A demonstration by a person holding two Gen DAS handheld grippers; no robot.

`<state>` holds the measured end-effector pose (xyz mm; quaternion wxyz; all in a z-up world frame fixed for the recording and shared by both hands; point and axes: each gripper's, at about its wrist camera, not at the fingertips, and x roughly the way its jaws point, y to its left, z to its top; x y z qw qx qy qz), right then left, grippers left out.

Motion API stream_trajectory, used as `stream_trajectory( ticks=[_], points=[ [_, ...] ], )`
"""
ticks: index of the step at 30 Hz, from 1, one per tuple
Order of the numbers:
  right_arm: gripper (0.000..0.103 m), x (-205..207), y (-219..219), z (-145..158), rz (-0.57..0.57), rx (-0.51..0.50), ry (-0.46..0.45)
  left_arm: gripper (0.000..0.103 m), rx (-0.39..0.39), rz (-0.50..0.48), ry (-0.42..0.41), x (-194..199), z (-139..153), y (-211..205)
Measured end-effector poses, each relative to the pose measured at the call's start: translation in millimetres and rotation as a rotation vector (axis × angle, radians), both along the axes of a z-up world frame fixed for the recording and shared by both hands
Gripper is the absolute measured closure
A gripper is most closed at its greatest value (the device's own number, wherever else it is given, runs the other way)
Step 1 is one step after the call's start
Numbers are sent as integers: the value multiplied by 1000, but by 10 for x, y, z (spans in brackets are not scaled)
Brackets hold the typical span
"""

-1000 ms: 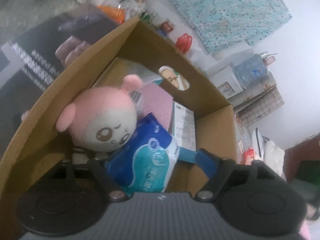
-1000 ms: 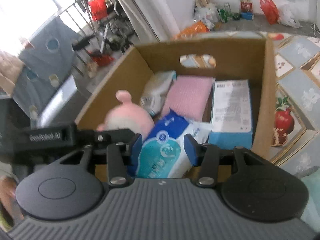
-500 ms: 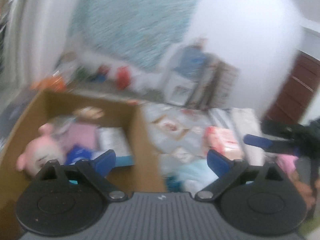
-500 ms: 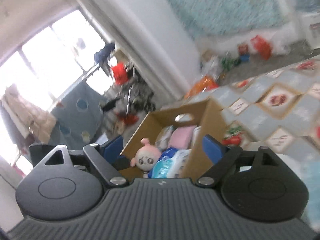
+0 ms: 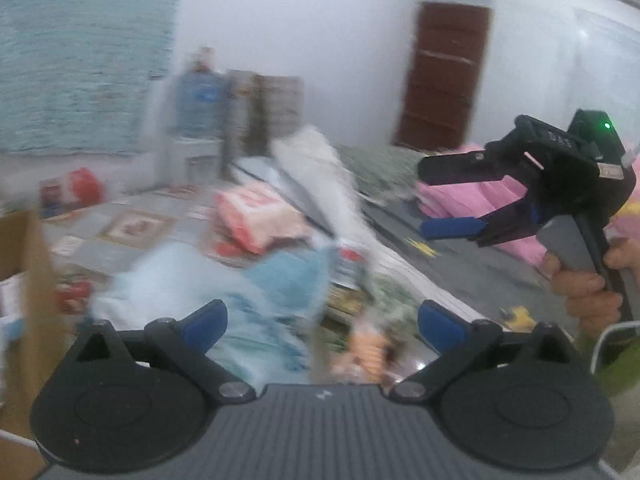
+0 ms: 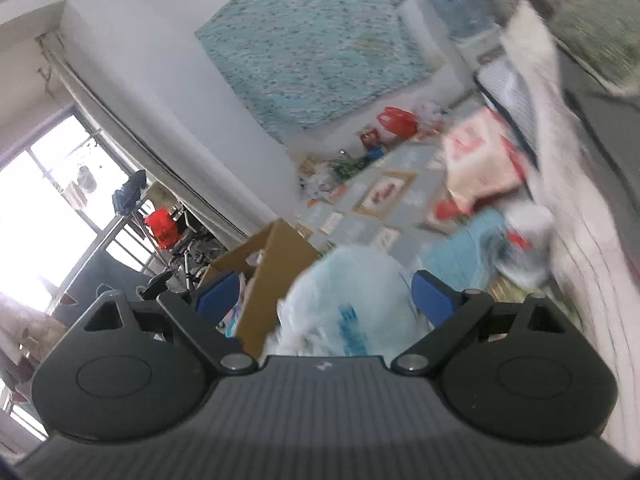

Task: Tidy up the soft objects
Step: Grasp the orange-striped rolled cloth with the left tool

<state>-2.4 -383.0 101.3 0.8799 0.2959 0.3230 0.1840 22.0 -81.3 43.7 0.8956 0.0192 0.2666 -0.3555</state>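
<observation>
Soft goods lie scattered on the patterned floor: a pale blue plastic bag (image 6: 352,300) beside the cardboard box (image 6: 276,276), a pink-and-white pack (image 5: 256,216) farther off. Left gripper (image 5: 322,320): jaws spread wide, nothing between them. Right gripper (image 6: 324,296): jaws opening, empty, with the bag blurred beyond them. A hand (image 5: 588,288) grips its handle.
</observation>
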Motion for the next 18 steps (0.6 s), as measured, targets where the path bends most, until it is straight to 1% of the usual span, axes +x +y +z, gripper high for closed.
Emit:
stream_trajectory(
  ticks=[3, 4, 6, 9, 11, 14, 16, 18],
  points=[
    [10, -278, -35, -285, -51, 26, 34, 2, 41, -81, 12, -48, -192, -255],
    [10, -336, -46, -372, -70, 39, 43, 5, 68, -106, 14, -86, -279, -362],
    [10, -424, -58, -648, -106, 79, 92, 10, 122, -133, 16, -106, -418, -526],
    [17, -507, -129, -1010, -174, 134, 152, 22, 200, -142, 29, -49, -628, -680],
    [24, -525, -193, -1217, -230, 161, 179, 33, 237, -142, 49, 7, -737, -744],
    [34, -494, -270, -1465, -276, 201, 218, 37, 272, -138, 67, 105, -854, -824],
    [37, -443, -285, -1589, -295, 215, 247, 38, 282, -131, 62, 138, -885, -874],
    [39, -385, -278, -1677, -303, 208, 261, 38, 299, -126, 43, 154, -895, -924]
  ],
)
